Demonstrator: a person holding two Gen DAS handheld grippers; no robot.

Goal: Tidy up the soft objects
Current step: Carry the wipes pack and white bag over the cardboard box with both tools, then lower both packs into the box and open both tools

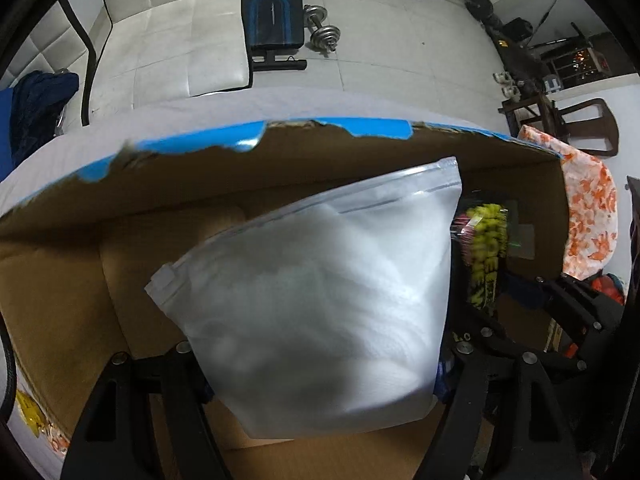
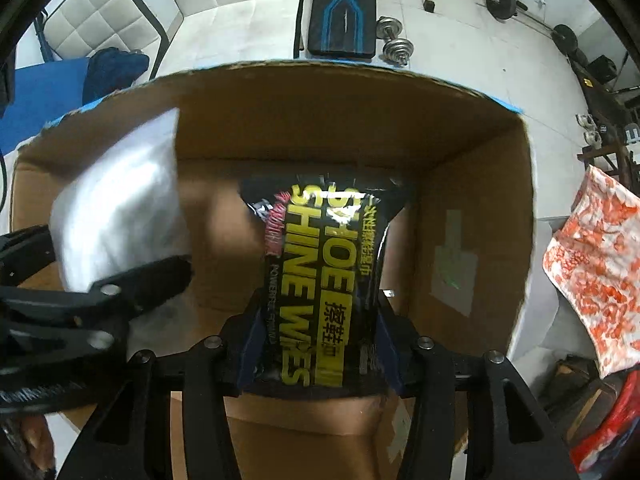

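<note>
My left gripper (image 1: 320,376) is shut on a frosted white zip bag (image 1: 320,300) with soft white stuff inside, held over the open cardboard box (image 1: 280,176). My right gripper (image 2: 320,344) is shut on a black pack of shoe shine wipes (image 2: 324,280) with yellow letters, held inside the same box (image 2: 460,152). In the right wrist view the white bag (image 2: 120,208) and the left gripper (image 2: 132,276) are at the left. In the left wrist view the wipes pack (image 1: 484,248) shows to the right of the bag.
The box has a torn blue-edged rim and stands on a grey surface. An orange-and-white patterned cloth (image 2: 592,276) lies right of the box. A white sofa (image 1: 168,40), a weight bench (image 1: 272,8) and dumbbells (image 1: 320,28) stand on the floor beyond.
</note>
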